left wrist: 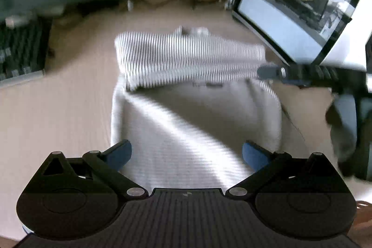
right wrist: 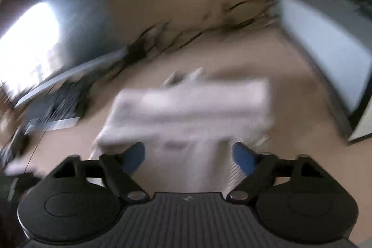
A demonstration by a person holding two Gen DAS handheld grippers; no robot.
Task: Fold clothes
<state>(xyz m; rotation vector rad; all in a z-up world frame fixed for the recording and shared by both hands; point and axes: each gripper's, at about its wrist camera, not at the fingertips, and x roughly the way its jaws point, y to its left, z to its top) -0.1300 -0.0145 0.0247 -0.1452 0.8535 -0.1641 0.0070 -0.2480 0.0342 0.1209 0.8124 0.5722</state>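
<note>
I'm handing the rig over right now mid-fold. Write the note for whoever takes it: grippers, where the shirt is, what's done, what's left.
Left gripper: open, empty, above the near part of the striped shirt.
Right gripper: open, nothing pinched, over the same shirt; its fingers show at the shirt's right edge in the left view.
Shirt: flat on the tan desk, between the keyboard and the monitor.
Done: the far part is folded over into a band across the shirt.
Left: the near part looks unfolded; fold it and tidy. Views are blurred, so recheck edges.
</note>
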